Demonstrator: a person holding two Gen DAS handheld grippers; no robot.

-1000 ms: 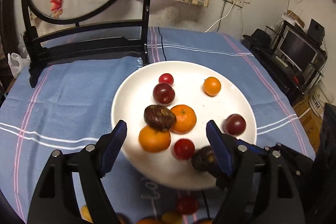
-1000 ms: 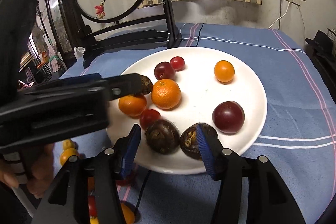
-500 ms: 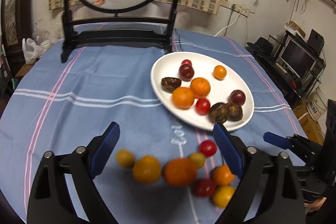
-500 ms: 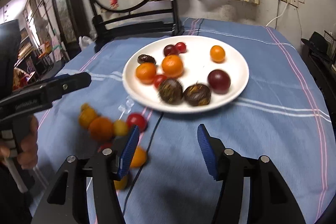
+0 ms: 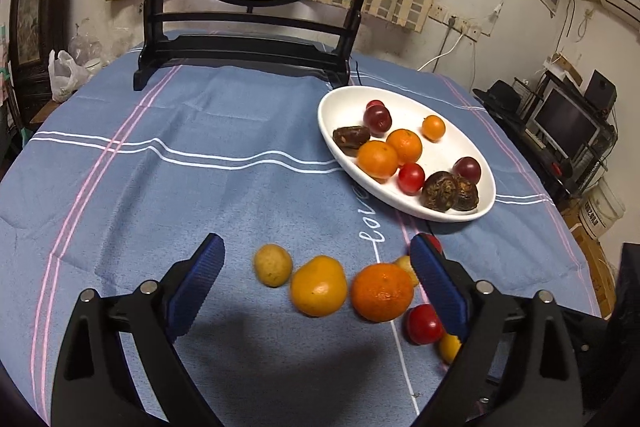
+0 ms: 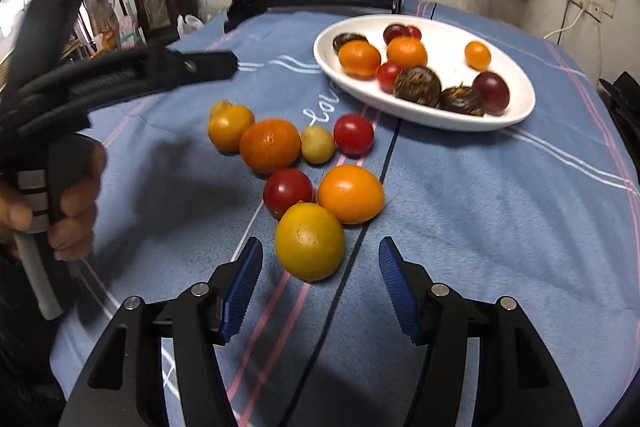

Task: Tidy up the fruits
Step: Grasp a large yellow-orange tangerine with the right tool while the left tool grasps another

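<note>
A white plate [image 5: 400,205] [image 6: 516,115] at the right holds several fruits: oranges, red tomatoes, dark plums and brown chestnut-like ones. Loose fruits lie on the blue cloth in front of it. My left gripper [image 5: 316,281] is open and empty, low over an orange [image 5: 319,291] and a mandarin [image 5: 382,291], with a small yellow fruit [image 5: 273,264] beside them. My right gripper [image 6: 320,291] is open and empty, just behind a yellow-orange fruit [image 6: 309,241]. An orange fruit [image 6: 351,193] and a red tomato [image 6: 287,191] lie beyond it.
A dark wooden stand with a round embroidered screen [image 5: 248,39] stands at the table's far edge. The left gripper body and the hand holding it [image 6: 64,131] fill the left of the right wrist view. A monitor and boxes [image 5: 568,131] sit off the table's right.
Both grippers have pulled back from the plate toward the near side of the table. They now hang over the loose fruits, which were mostly out of view before.
</note>
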